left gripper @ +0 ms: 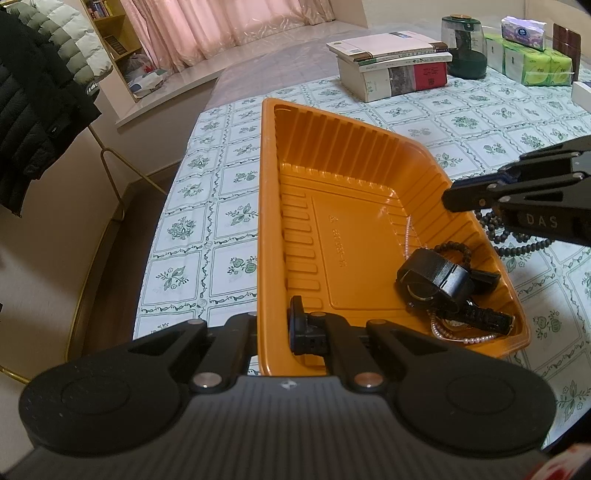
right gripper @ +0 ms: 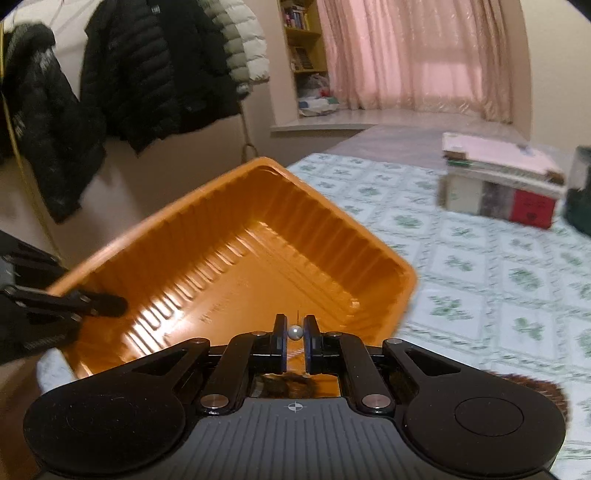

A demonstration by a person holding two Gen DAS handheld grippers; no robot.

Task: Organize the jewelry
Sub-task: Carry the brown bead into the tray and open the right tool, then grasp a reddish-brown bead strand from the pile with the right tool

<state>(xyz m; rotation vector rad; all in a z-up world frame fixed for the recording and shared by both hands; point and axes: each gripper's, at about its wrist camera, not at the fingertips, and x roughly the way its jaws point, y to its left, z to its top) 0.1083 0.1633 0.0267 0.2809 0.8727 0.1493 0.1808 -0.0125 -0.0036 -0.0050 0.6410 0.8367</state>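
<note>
Pink curtains (left gripper: 221,22) and hanging dark jackets (right gripper: 122,66) closed off the room behind a bench (left gripper: 221,184) covered by a green-and-white floral cloth. An orange plastic tray (left gripper: 343,155) with ribbed walls sat on that cloth and serves as the landmark. At the tray's near edge, the left gripper (left gripper: 271,328) was clamped on the tray's rim, one finger inside the wall and one outside. In the tray's near right corner lay a black watch (left gripper: 439,280), a dark bead bracelet (left gripper: 458,251) and a pink pearl strand (left gripper: 454,336), all heaped together and touching. Just outside the tray's right wall, a long string of dark beads (left gripper: 524,247) rested on the cloth. Above that wall hung the right gripper (left gripper: 448,201); the right wrist view showed its fingers (right gripper: 312,339) pinched on a small pearl earring (right gripper: 295,332), its thin pin pointing upward, over the tray's near edge. Beyond the tray's far end stood a stack of books (left gripper: 391,66), a dark green kettle (left gripper: 465,48) and packs of tissues (left gripper: 532,59).
</note>
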